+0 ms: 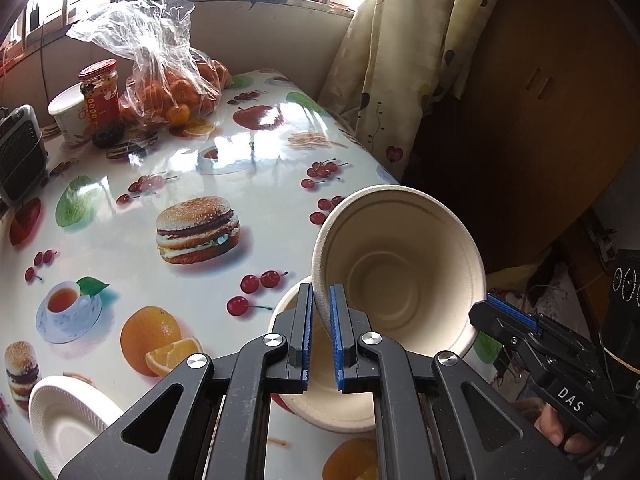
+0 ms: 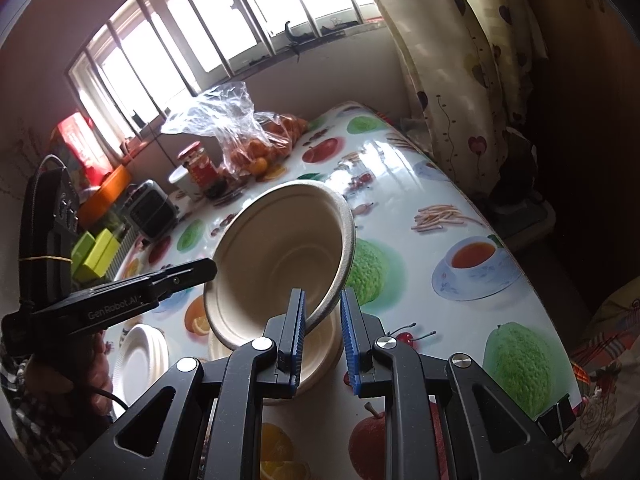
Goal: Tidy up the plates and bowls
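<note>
A beige paper bowl (image 1: 404, 264) is tilted on its side above a second beige bowl (image 1: 332, 408) that sits on the table. My left gripper (image 1: 320, 320) is shut on the tilted bowl's left rim. The same tilted bowl (image 2: 276, 256) shows in the right wrist view over the lower bowl (image 2: 316, 360). My right gripper (image 2: 322, 320) has its jaws around the bowl's right rim with a gap on the right side. White paper plates (image 1: 68, 416) lie at the table's near left; in the right wrist view they are a small stack (image 2: 140, 360).
The table (image 1: 240, 176) has a glossy fruit-and-burger print cloth. At the back stand a bag of oranges (image 1: 176, 80), a red-lidded jar (image 1: 100, 100), a white cup (image 1: 68, 116) and a small black heater (image 1: 20, 156). A curtain (image 1: 400, 60) hangs at the right.
</note>
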`<state>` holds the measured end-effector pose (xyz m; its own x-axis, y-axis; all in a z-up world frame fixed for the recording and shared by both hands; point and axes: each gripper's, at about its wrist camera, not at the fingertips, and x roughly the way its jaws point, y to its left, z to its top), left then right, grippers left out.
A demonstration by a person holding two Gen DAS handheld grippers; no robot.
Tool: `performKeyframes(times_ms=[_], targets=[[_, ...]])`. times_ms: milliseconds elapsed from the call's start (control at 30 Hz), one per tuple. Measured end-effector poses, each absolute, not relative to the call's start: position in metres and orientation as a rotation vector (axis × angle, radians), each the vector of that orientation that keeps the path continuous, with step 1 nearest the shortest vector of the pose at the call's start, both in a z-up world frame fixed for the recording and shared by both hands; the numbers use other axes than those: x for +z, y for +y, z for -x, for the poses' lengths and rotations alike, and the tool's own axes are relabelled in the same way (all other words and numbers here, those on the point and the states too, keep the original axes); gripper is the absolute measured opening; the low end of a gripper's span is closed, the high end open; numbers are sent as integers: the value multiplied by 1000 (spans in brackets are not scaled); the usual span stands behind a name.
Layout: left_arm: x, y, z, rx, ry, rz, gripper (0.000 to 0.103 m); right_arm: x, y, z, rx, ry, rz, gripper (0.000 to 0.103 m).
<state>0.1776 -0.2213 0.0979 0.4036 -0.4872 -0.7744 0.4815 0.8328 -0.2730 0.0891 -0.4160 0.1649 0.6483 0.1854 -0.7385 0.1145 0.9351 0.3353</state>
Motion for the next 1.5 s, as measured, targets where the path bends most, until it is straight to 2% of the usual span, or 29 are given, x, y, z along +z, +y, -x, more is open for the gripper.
performKeyframes(times_ms=[1500], targets=[[72,-194,-156,-578,1036,36,9,145,-389,-67,58,920,-375,18]])
